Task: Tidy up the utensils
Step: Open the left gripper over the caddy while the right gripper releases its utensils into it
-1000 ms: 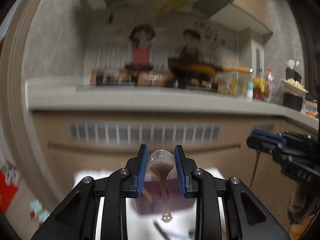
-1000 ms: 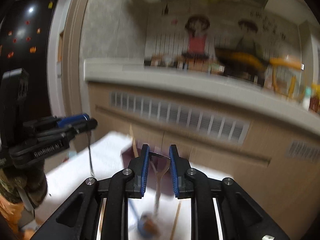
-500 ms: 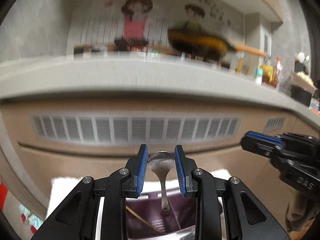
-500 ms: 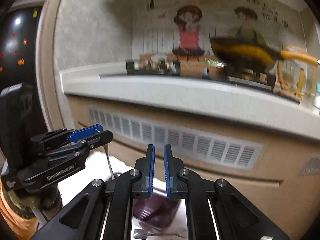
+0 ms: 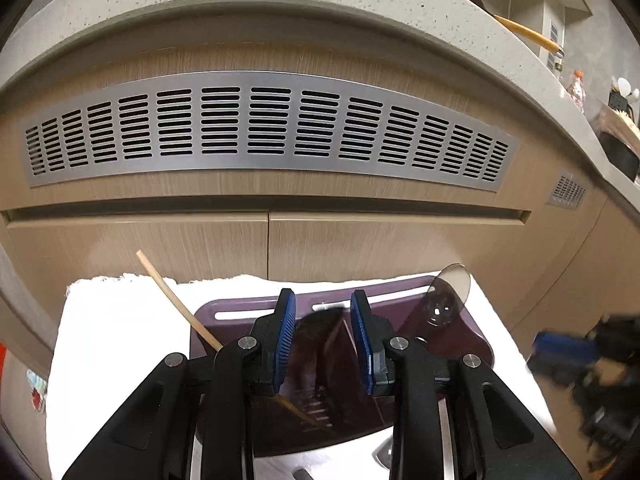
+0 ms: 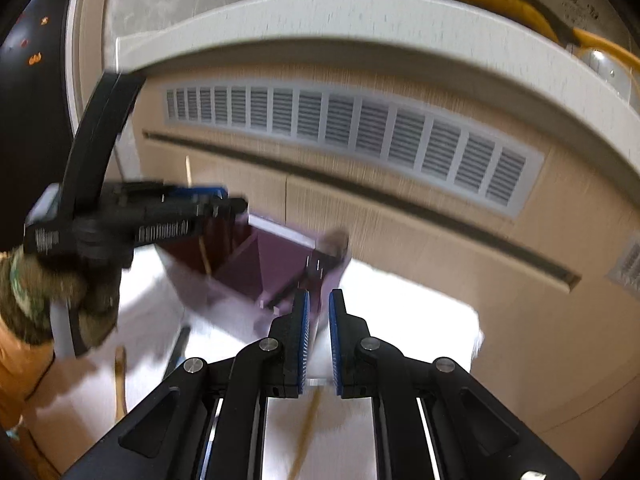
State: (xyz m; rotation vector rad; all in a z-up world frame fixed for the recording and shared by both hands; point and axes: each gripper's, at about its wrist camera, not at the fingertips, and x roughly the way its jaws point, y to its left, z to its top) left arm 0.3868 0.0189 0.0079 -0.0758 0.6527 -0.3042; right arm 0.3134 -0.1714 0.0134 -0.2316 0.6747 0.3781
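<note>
Both wrist cameras look forward and downward along their gripper fingers, close above a purple utensil holder (image 5: 460,344) on a white cloth (image 5: 120,320). Each faces the kitchen cabinet's metal vent (image 5: 260,128), shared by both views.

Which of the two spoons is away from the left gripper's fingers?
The spoon leaning bowl-up at the purple holder's right end; the other spoon is a blur between the left gripper's opening jaws.
</note>
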